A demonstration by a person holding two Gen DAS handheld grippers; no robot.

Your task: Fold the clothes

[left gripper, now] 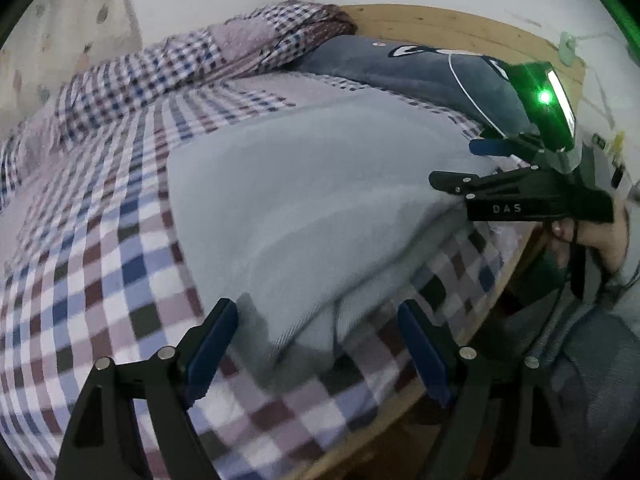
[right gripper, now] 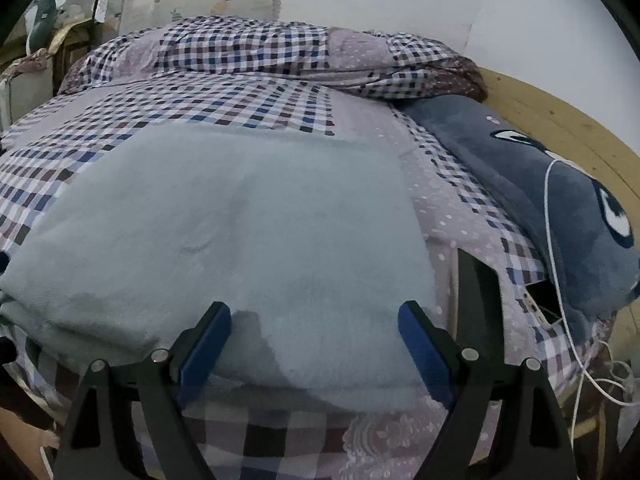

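**A:** Two grippers, both with jaws spread wide and nothing between them. Left gripper (left gripper: 318, 344) hangs over the near corner of the garment, blue pads (left gripper: 212, 346) either side of a fold, not pinching it.

**B:** Right one?

**A:** Right gripper (right gripper: 314, 346) likewise released, fingers apart over the near edge of the same cloth. From the left wrist view it shows at the far right (left gripper: 460, 164), level with the cloth's right edge, green lamp lit on its body, a hand (left gripper: 588, 236) on the grip below.

**B:** Where's the garment?

**A:** Pale grey-blue garment (right gripper: 240, 232) lies flat on the bed, roughly rectangular, near edge doubled over so a second layer shows underneath. Near-left corner bunched. It sits close to the bed's front edge.

**B:** What kind of garment?

**A:** Cannot tell; no sleeves or collar visible.

**B:** Around it?

**A:** Checked bedsheet (right gripper: 248, 108) underneath. Rumpled checked quilt (right gripper: 256, 48) heaped along the far side. Dark blue plush pillow (right gripper: 532, 184) to the right against a wooden headboard (right gripper: 568, 124), apart from the garment. White cable (right gripper: 556, 248) runs across the pillow down to a phone (right gripper: 544, 300) tucked at its lower edge.
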